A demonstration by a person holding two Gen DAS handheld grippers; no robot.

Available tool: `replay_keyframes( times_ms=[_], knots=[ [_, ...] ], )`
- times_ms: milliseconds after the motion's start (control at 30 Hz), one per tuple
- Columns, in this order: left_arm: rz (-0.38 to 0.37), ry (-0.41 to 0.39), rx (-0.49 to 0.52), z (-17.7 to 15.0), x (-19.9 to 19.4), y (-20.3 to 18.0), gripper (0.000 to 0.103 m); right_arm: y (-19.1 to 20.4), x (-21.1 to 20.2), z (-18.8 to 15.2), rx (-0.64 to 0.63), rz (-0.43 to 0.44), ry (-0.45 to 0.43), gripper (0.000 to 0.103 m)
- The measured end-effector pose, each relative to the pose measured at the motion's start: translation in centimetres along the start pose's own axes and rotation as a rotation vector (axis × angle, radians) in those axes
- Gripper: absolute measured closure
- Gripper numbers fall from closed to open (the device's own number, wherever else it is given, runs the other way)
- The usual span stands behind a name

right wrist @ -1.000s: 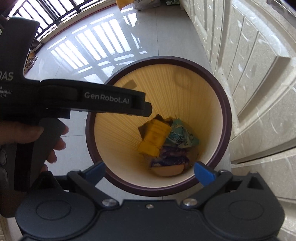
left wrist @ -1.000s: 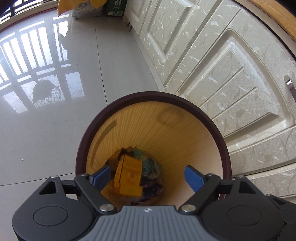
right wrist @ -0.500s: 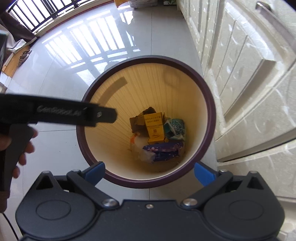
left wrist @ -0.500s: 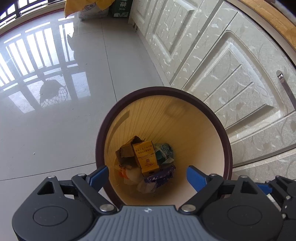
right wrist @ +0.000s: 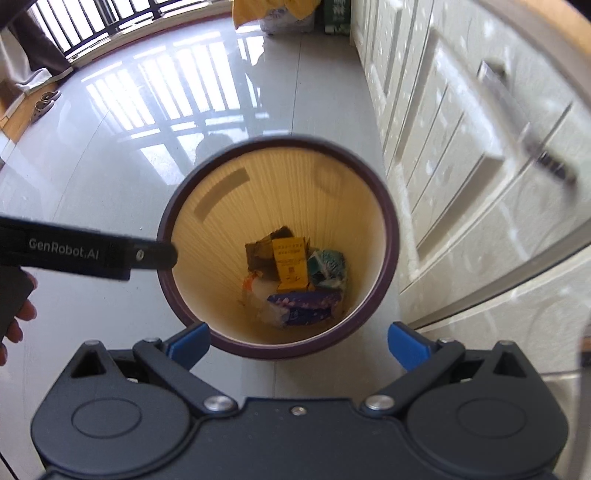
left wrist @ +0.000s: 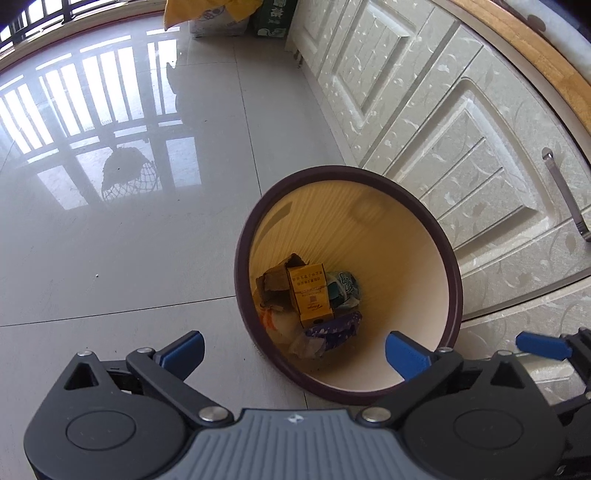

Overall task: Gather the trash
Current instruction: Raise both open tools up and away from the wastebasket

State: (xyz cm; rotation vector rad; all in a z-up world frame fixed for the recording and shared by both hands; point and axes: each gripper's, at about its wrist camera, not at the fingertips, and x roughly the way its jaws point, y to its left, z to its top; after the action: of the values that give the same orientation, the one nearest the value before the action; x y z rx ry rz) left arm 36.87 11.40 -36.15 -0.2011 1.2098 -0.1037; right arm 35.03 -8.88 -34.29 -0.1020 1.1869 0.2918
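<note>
A round waste bin with a dark maroon rim [left wrist: 448, 258] [right wrist: 391, 236] and a cream inside stands on the floor beside the cabinets. Inside lie a yellow carton [left wrist: 309, 295] [right wrist: 291, 263], a crumpled brown box [left wrist: 275, 282], a teal wrapper [right wrist: 328, 267] and a purple packet [right wrist: 304, 306]. My left gripper [left wrist: 293, 350] is open and empty, above the bin's near left rim. My right gripper [right wrist: 297, 341] is open and empty, above the bin's near edge. The left gripper's body [right wrist: 85, 253] shows at the left of the right wrist view.
White embossed cabinet doors [left wrist: 443, 122] with metal handles [left wrist: 565, 192] run along the right under a wooden counter edge. Glossy grey floor tiles [left wrist: 129, 240] spread to the left. A yellow bag and boxes [left wrist: 229, 16] stand at the far wall. Slippers [right wrist: 44, 103] lie far left.
Both grippers have risen and pulled back from the bin, so it looks smaller. The yellow carton left my left gripper and now lies among the trash at the bottom.
</note>
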Motion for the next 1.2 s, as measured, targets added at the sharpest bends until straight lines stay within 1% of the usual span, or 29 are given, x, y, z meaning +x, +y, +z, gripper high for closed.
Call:
replay_keyframes(
  times_ms=[133,233,367,467,767,1200],
  knots=[
    [-0.004,-0.012,-0.02,-0.6,-1.7,0.2,0.0,0.1,-1.7,0.5,0.01,-0.011,-0.033,0.0],
    [0.012,-0.028,-0.027,-0.8,-3.3,0.5,0.0,0.4,-3.1,0.8,-0.015,-0.027,-0.06,0.0],
    [0.027,-0.052,-0.044,-1.0,-5.4,1.0,0.0,0.7,-5.0,1.2,-0.015,-0.035,-0.09,0.0],
    [0.054,-0.061,-0.041,-1.2,-6.7,0.9,0.0,0.7,-6.5,1.3,-0.008,-0.041,-0.107,0.0],
    [0.089,-0.069,-0.02,-2.2,-10.2,0.1,0.0,1.4,-10.8,1.7,0.017,-0.059,-0.143,0.0],
    [0.11,-0.126,-0.014,-4.0,-16.0,-0.7,0.0,2.7,-17.0,-0.2,0.009,-0.092,-0.188,0.0]
  ],
)
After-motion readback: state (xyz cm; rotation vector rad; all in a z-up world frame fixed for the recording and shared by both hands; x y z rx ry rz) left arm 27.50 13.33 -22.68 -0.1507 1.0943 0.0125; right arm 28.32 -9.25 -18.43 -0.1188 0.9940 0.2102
